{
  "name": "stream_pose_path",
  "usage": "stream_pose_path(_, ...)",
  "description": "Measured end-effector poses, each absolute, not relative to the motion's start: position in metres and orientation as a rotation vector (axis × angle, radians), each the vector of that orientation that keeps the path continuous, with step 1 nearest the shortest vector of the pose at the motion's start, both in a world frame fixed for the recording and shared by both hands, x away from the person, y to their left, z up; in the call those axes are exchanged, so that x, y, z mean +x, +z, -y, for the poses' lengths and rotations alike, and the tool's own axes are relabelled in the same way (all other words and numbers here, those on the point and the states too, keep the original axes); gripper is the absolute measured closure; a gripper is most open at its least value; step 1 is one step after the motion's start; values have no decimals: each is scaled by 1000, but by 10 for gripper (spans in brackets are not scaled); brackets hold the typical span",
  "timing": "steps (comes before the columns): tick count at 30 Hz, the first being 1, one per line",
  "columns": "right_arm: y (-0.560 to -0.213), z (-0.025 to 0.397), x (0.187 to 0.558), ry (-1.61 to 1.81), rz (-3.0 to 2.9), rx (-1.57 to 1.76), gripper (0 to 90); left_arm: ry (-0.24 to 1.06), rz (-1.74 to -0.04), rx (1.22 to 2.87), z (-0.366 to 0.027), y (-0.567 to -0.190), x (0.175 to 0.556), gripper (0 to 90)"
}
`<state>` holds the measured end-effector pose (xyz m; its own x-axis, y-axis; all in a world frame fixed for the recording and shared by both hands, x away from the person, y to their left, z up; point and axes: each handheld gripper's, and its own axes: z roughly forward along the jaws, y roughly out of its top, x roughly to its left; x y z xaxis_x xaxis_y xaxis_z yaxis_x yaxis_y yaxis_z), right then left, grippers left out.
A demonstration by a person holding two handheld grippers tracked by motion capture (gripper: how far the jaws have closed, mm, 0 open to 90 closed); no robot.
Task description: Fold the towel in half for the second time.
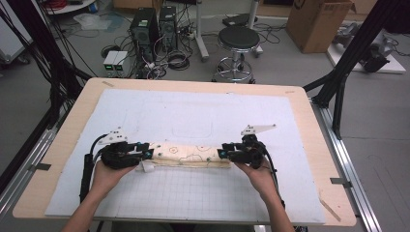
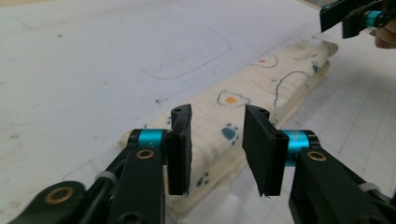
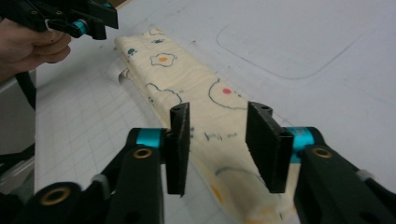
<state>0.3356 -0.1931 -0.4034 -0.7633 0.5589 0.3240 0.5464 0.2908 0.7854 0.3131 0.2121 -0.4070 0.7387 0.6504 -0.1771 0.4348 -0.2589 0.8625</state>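
Between the two grippers lies a folded cream cloth [image 1: 189, 155], long strip on the white mat [image 1: 203, 116]. Left gripper [image 2: 217, 149] over its near end, jaws parted, nothing gripped. Right gripper [image 3: 219, 148] over the opposite end, jaws likewise apart and empty.

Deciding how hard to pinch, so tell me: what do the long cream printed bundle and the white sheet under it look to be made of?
The long cream folded bundle with egg and paw prints looks like soft woven cloth, matte: it shows rounded edges, stacked layers and faint wrinkles. The white gridded sheet covering the light wooden table looks like a thin, flat mat, smooth and scuffed; paper, foam or plastic cannot be told apart.
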Motion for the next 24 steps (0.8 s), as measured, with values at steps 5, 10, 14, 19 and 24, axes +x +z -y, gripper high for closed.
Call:
stream_pose_path(5,-399,167,342,1529,-2551,1035,776,237,-830,1903,-188,-408,323,818)
stream_pose_path(10,-401,143,346,1506,-2587,1012,817,219,-823,1940,-167,-413,328,853)
stream_pose_path(14,-407,129,349,1488,-2612,1015,833,221,-839,1977,-156,-419,331,862)
stream_pose_path(19,-417,117,350,1428,-2644,1027,849,220,-846,2028,-148,-425,330,869)
stream_pose_path(24,-426,107,349,1321,-2708,1010,850,222,-836,2100,-143,-432,328,870)
